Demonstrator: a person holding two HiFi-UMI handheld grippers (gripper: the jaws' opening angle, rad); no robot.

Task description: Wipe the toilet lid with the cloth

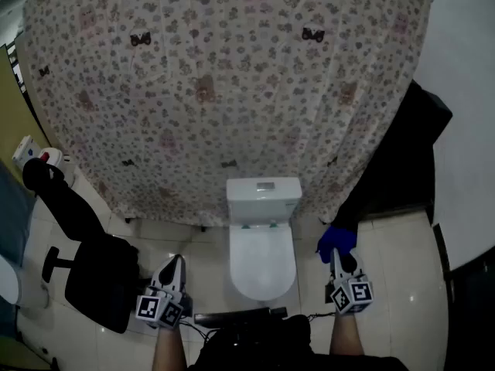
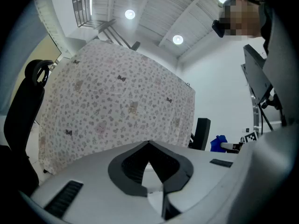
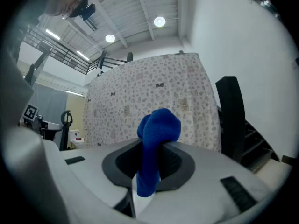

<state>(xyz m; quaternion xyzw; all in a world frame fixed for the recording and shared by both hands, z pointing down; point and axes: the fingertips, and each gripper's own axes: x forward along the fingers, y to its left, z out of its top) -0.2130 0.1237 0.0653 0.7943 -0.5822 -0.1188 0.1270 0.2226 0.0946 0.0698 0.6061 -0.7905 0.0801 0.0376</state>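
Observation:
The white toilet stands in the middle of the head view with its lid down, in front of a floral curtain. My right gripper hangs to the right of the bowl, apart from it and pointing up, shut on a bunched blue cloth. In the right gripper view the cloth sticks up from between the jaws of that gripper. Left of the bowl, my left gripper is shut with nothing in it. Its jaws meet at the tip in the left gripper view.
A black office chair stands on the tiled floor at the left, close to my left gripper. A tall black object leans by the white wall on the right. The toilet tank backs onto the curtain.

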